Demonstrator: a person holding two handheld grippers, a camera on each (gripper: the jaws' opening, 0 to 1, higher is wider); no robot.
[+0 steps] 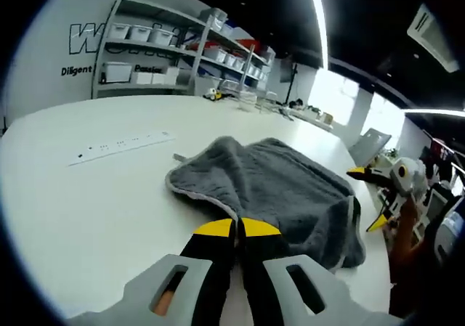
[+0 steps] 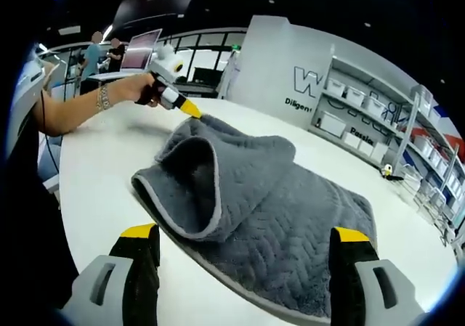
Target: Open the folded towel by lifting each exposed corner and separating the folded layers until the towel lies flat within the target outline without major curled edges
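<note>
A grey towel point(image 1: 283, 184) with a pale hem lies rumpled on the white table point(image 1: 87, 210). In the left gripper view my left gripper point(image 1: 236, 226) is shut on the towel's near corner, its yellow tips pressed together. My right gripper point(image 1: 368, 198) stands open at the towel's far right edge. In the right gripper view the towel point(image 2: 290, 195) has one layer curled over in a loop on the left. My right gripper point(image 2: 245, 233) is wide open, straddling the near hem. A hand point(image 2: 134, 88) holds the left gripper point(image 2: 192, 111), which pinches the far corner.
A white power strip point(image 1: 120, 146) lies on the table to the left of the towel. Shelves with white bins point(image 1: 182, 50) line the back wall. The table edge point(image 2: 62, 166) curves close on the left, with people and a screen point(image 2: 142, 50) beyond it.
</note>
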